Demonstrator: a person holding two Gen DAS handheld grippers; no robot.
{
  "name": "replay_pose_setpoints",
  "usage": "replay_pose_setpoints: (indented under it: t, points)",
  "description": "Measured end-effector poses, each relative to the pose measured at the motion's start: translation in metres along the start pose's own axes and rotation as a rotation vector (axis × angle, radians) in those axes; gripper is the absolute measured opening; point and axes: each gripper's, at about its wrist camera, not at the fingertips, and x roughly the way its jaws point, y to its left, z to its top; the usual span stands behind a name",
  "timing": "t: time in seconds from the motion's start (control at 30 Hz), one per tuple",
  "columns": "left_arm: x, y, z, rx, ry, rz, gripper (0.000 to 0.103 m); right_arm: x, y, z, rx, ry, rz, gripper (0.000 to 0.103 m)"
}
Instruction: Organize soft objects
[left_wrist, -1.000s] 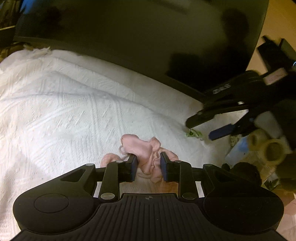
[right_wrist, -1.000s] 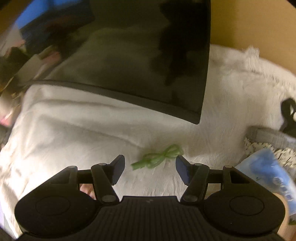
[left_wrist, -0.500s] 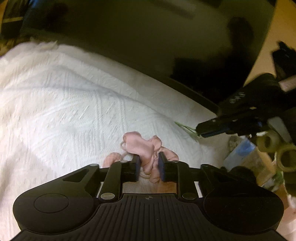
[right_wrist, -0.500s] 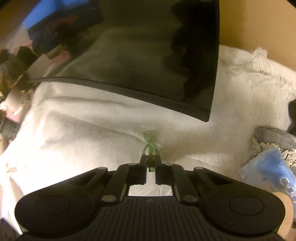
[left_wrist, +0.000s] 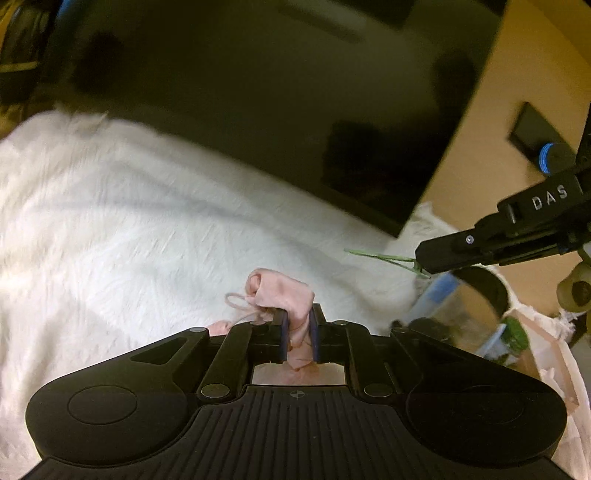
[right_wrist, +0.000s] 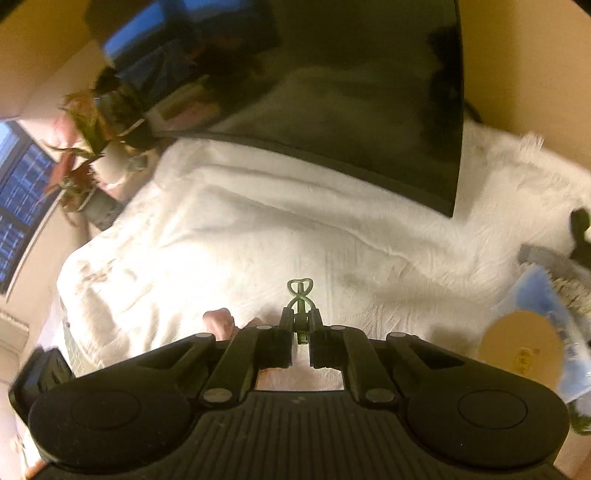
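Note:
My left gripper is shut on a small pink cloth pouch with a drawstring and holds it above the white blanket. My right gripper is shut on a thin green ribbon loop, lifted off the blanket. In the left wrist view the right gripper shows at the right edge with the green ribbon sticking out leftward. A bit of the pink pouch shows low left in the right wrist view.
A large dark monitor stands behind the blanket, also in the right wrist view. A patterned basket with a blue packet and tan tape roll sits right. Potted plants stand left.
Both grippers closed on their objects and lifted: the left on the pink pouch, the right on the green ribbon, which lay flat on the blanket a second ago.

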Motion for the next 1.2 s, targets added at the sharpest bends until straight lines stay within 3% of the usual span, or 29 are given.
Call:
replay_pose_setpoints:
  t: [0.3,0.53,0.73,0.87,0.97,1.1,1.2]
  points:
    - [-0.018,-0.086,0.050,0.178,-0.068,-0.111,0.014,-0.118,-0.029,-0.021,-0.009,-0.193,-0.019,0.008]
    - [-0.009,-0.173,0.070,0.287,-0.080,-0.256,0.014,-0.217,-0.090,-0.049,0.068,-0.332,-0.157,0.007]
    - [0.005,-0.244,0.061,0.333,-0.068,-0.375,0.014,-0.266,-0.139,-0.089,0.153,-0.365,-0.259,0.008]
    - [0.004,-0.248,0.047,0.306,-0.067,-0.384,0.014,-0.255,-0.150,-0.111,0.135,-0.321,-0.284,0.008]
    - [0.005,-0.231,0.041,0.278,-0.051,-0.348,0.014,-0.213,-0.148,-0.123,0.118,-0.260,-0.283,0.008]
    - [-0.004,-0.177,0.037,0.195,-0.048,-0.247,0.014,-0.150,-0.131,-0.131,0.018,-0.179,-0.313,0.010]
    - [-0.006,-0.129,0.033,0.122,-0.043,-0.154,0.014,-0.105,-0.118,-0.136,-0.006,-0.116,-0.269,0.014]
